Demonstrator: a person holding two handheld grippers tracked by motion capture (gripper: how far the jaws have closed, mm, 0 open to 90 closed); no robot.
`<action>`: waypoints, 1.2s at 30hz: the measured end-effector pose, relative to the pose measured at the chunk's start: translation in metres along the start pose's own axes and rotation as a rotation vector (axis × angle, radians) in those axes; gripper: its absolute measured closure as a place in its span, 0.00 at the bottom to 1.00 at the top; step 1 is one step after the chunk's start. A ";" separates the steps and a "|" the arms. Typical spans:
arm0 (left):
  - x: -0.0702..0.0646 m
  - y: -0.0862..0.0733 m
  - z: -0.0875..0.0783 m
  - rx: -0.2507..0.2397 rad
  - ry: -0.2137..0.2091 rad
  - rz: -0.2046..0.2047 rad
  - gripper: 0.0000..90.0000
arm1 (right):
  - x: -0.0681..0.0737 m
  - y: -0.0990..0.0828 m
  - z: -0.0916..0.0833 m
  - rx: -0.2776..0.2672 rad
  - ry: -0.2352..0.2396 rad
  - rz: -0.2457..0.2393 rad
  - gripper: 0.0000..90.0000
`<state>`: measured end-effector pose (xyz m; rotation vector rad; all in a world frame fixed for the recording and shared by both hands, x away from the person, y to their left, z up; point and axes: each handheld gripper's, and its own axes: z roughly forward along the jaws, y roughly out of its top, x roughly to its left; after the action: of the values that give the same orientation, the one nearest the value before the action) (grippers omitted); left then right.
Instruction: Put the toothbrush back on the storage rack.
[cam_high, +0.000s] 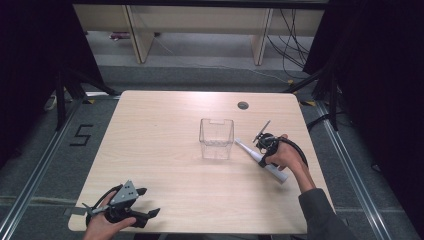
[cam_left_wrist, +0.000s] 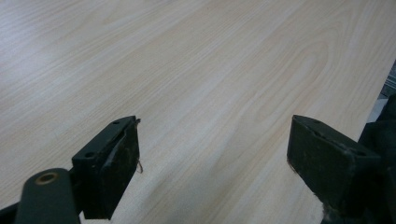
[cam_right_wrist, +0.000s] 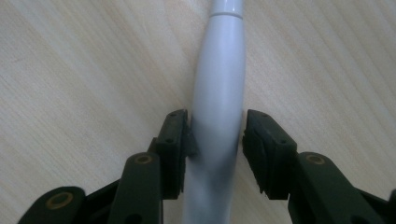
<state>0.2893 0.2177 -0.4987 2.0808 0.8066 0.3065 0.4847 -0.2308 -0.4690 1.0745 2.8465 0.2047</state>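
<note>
Beside the clear box (cam_high: 216, 138), right tongs (cam_right_wrist: 217, 140) pinching white handle (cam_right_wrist: 219, 93), left tongs (cam_left_wrist: 212, 158) wide open

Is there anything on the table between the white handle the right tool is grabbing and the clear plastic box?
Nothing visible. The right tool has its jaws around the white tapered plastic handle, which lies flat on the light wooden table. Bare tabletop separates its near tip from the clear square plastic container just beside it.
</note>
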 end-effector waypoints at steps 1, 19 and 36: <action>0.000 0.000 0.000 0.000 0.000 0.000 0.18 | 0.001 0.001 -0.001 0.018 -0.002 0.021 0.68; 0.001 0.001 -0.001 -0.004 -0.003 0.007 0.18 | -0.005 0.012 0.006 0.108 -0.012 -0.039 0.74; 0.003 0.001 -0.004 0.018 0.008 0.031 0.18 | -0.006 0.013 0.006 0.128 0.023 -0.006 0.74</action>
<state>0.2905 0.2216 -0.4955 2.1114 0.7851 0.3255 0.4984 -0.2248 -0.4729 1.0921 2.9180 0.0354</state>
